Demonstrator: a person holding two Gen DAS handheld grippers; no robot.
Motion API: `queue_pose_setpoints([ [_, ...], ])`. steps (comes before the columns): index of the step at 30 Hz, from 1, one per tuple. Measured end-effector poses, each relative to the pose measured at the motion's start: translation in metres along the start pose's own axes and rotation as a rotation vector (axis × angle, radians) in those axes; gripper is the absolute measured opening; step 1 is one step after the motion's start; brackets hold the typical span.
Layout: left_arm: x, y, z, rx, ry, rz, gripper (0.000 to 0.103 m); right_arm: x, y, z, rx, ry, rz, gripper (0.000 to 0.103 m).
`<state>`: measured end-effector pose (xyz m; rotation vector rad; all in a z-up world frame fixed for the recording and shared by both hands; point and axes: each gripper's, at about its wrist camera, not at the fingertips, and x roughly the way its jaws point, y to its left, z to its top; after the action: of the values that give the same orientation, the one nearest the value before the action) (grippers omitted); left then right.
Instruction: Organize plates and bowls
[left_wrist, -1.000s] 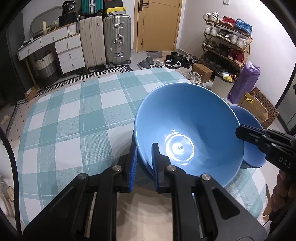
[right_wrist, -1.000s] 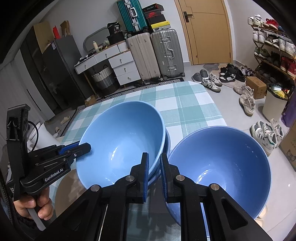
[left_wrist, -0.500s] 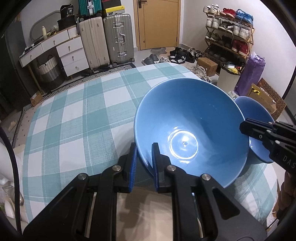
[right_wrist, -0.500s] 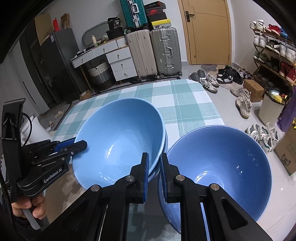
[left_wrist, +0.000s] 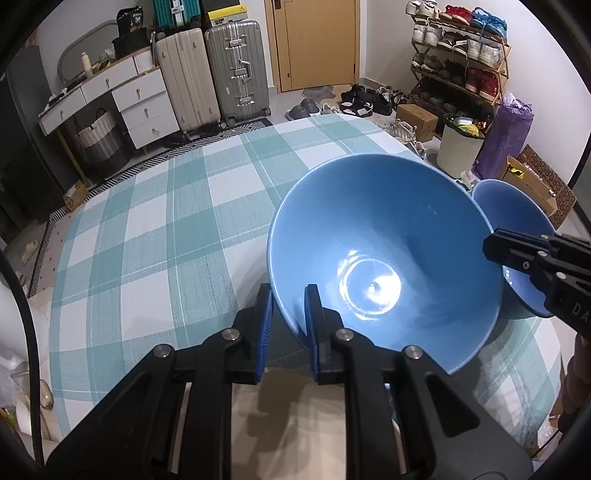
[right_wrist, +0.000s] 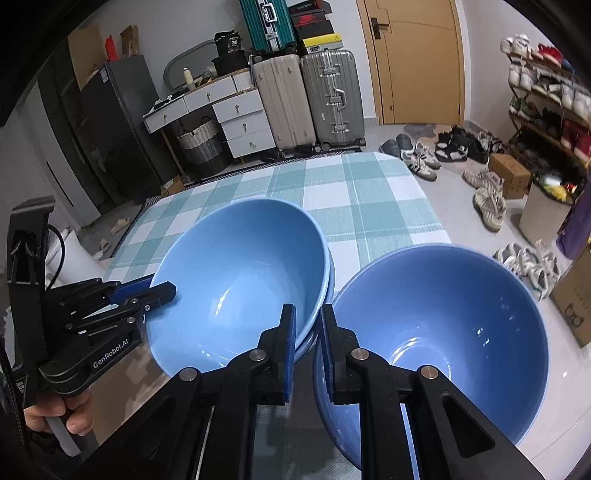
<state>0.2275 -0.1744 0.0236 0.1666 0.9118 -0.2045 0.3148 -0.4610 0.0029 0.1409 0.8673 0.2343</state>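
Observation:
A large blue bowl (left_wrist: 388, 240) sits tilted in a stack of like bowls (right_wrist: 330, 273) on the teal-checked tablecloth (left_wrist: 166, 221). My left gripper (left_wrist: 288, 317) is shut on its near rim, one finger inside and one outside. In the right wrist view that gripper (right_wrist: 162, 290) bites the bowl (right_wrist: 240, 266) from the left. My right gripper (right_wrist: 308, 325) is shut on the rim of a second blue bowl (right_wrist: 443, 314), which is held just right of the stack. In the left wrist view this bowl (left_wrist: 517, 206) shows behind the first, with the right gripper (left_wrist: 495, 245) on it.
The table's right edge (right_wrist: 424, 206) runs close past the held bowl. Beyond it on the floor lie shoes (right_wrist: 487, 199), a bin (left_wrist: 458, 147) and cardboard boxes (left_wrist: 543, 184). Suitcases (left_wrist: 236, 70) and drawers (left_wrist: 144, 107) stand behind. A hand (right_wrist: 55, 417) holds the left gripper.
The left wrist view has tipped slightly, so more of the table's far side shows. Both grippers keep their hold, and the two bowls have barely shifted.

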Motion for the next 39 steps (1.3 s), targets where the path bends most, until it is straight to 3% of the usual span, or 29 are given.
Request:
queue_pose_setpoints([
  [10,-0.007,0.007,-0.001,-0.038,-0.001,-0.034,0.017,-0.009,-0.002,0.004,-0.003,-0.005,-0.005,0.015],
  [12,-0.013,0.009,-0.002,-0.046,-0.014,-0.048,0.022,-0.014,-0.004,0.004,0.008,-0.009,-0.006,0.026],
  [14,-0.02,0.009,-0.002,-0.051,-0.027,-0.054,0.033,-0.018,-0.008,0.005,0.029,-0.007,0.011,0.05],
  [19,-0.037,0.006,-0.004,-0.068,-0.04,-0.078,0.054,-0.042,-0.013,0.005,0.051,-0.049,0.04,0.069],
  [21,-0.044,0.004,-0.005,-0.077,-0.044,-0.092,0.076,-0.052,-0.015,0.004,0.056,-0.063,0.049,0.076],
  [22,-0.048,0.002,-0.005,-0.087,-0.044,-0.108,0.081,-0.057,-0.016,0.003,0.069,-0.064,0.066,0.082],
  [26,-0.058,-0.013,-0.009,-0.091,-0.023,-0.174,0.086,-0.078,-0.019,0.001,0.088,-0.089,0.07,0.099],
  [28,-0.062,-0.024,-0.011,-0.085,-0.02,-0.184,0.094,-0.091,-0.021,-0.002,0.082,-0.114,0.044,0.102],
  [29,-0.065,-0.028,-0.012,-0.083,-0.023,-0.186,0.103,-0.098,-0.023,-0.004,0.081,-0.132,0.03,0.102],
  [39,-0.08,-0.076,-0.019,-0.077,-0.029,-0.282,0.102,-0.142,-0.072,-0.03,0.197,-0.2,-0.041,0.102],
])
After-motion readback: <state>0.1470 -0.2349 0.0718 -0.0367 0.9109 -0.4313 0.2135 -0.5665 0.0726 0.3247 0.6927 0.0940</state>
